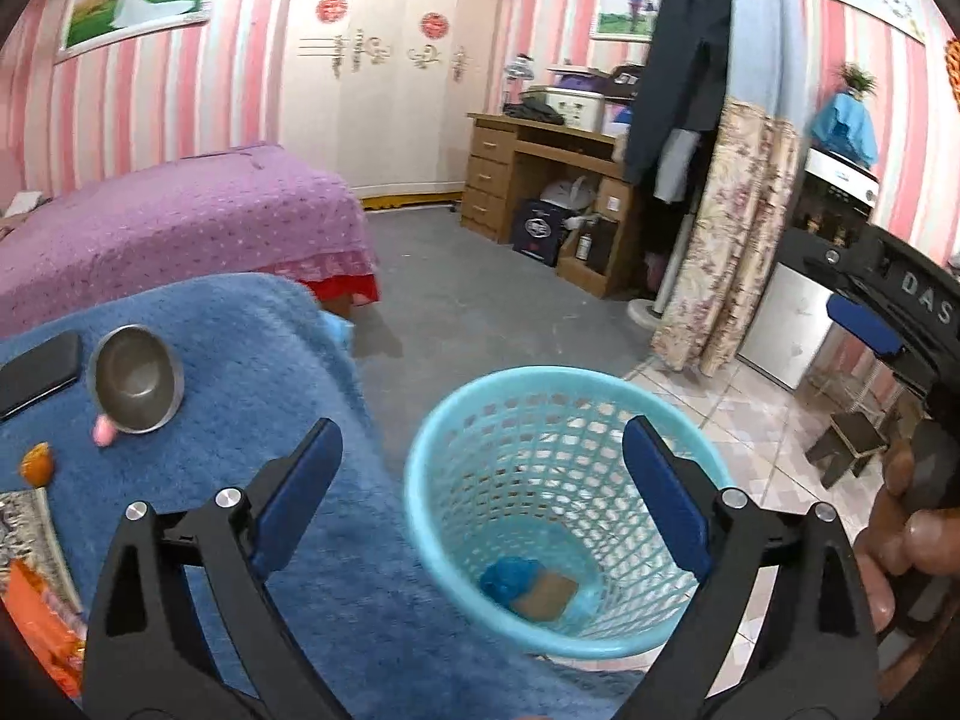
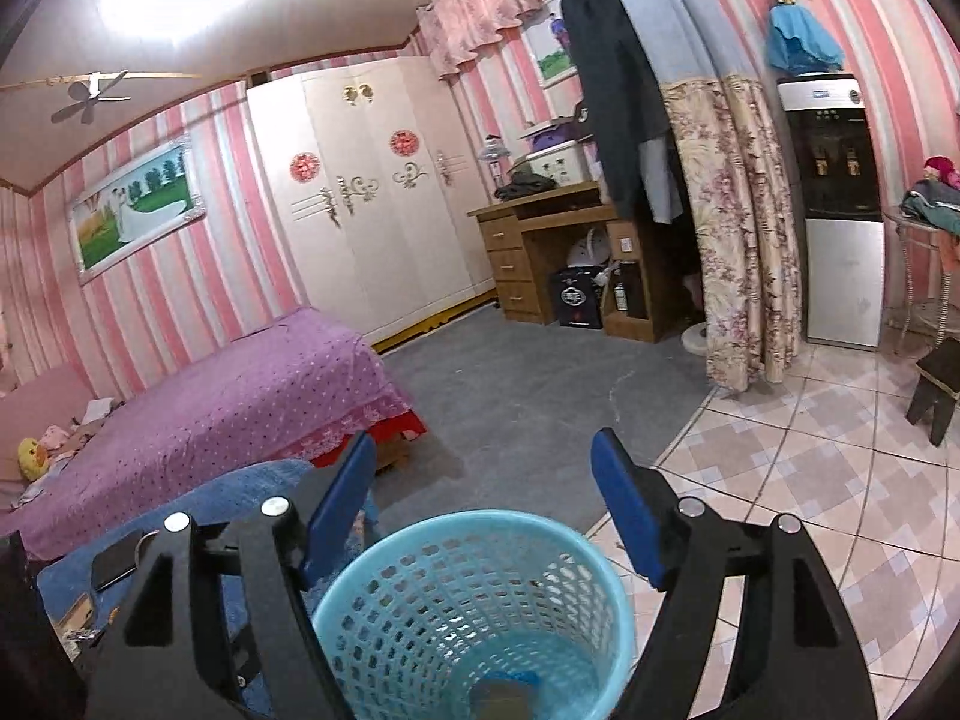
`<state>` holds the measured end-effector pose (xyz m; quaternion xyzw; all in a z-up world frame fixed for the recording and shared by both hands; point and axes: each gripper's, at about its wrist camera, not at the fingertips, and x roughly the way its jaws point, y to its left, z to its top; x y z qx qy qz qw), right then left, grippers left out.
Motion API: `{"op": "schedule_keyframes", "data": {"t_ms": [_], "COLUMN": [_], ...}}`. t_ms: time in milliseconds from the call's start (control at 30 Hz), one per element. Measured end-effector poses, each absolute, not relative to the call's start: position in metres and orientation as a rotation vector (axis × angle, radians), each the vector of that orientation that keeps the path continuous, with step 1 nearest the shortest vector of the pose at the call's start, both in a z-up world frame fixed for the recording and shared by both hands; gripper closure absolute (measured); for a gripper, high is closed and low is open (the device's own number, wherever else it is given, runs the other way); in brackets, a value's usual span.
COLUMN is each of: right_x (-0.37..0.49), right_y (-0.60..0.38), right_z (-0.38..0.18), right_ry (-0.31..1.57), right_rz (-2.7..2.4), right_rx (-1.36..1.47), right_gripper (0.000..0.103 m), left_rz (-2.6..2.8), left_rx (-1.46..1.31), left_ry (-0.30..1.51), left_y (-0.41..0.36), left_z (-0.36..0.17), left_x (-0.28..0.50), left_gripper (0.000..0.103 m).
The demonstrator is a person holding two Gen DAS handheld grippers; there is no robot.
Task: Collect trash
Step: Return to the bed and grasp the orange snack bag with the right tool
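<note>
- The left gripper (image 1: 480,474) hangs with its jaws spread wide and nothing between the blue pads; directly beneath and ahead of it gapes the mouth of a light-blue lattice wastebasket (image 1: 558,516).
- The right gripper (image 2: 483,510) is likewise well open and empty-handed, poised above the near rim of the same wastebasket (image 2: 474,612).
- At the bottom of the wastebasket, below the left gripper, lie a crumpled blue wrapper (image 1: 510,579) and a flat tan scrap (image 1: 549,597), touching one another. Both look thin and near weightless.
- To the left of the left gripper, on the blue-covered tabletop (image 1: 252,396), trash remains: a small pink scrap (image 1: 103,429) touching the rim of a tipped steel bowl (image 1: 135,378), an orange wrapper (image 1: 37,462) farther left, and orange packets (image 1: 42,624) at the frame's lower-left edge.
- Judged by looks, the pink scrap is small, soft and light; a pinch across its middle, from the side away from the bowl, should hold it. The wrappers appear crinkly and slick, best gripped at a bunched fold.
- The steel bowl looks empty; a dark phone (image 1: 39,369) lies just beside it and is no trash.
</note>
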<state>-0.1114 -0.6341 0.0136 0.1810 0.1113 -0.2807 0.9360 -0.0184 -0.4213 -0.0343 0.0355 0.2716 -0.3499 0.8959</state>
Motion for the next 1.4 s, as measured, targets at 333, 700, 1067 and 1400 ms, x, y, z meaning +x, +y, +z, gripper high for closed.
{"op": "schedule_keyframes", "data": {"t_ms": [333, 700, 1067, 1400], "right_x": [-0.069, -0.023, 0.009, 0.020], "right_y": [-0.550, -0.426, -0.316, -0.284], "right_z": [0.013, 0.001, -0.035, -0.073], "right_ry": [0.308, 0.408, 0.568, 0.743], "right_rz": [-0.327, -0.059, 0.148, 0.270], "right_rx": [0.262, 0.173, -0.013, -0.081], "right_gripper": [0.024, 0.020, 0.019, 0.019], "left_rz": [-0.444, -0.114, 0.045, -0.018], "left_rx": [0.021, -0.006, -0.071, -0.017], "left_ry": [0.545, 0.526, 0.651, 0.736], "left_y": [-0.278, -0.084, 0.020, 0.010], "left_z": [-0.006, 0.011, -0.047, -0.073], "left_x": [-0.002, -0.002, 0.018, 0.022], "left_gripper": [0.011, 0.009, 0.008, 0.008]}}
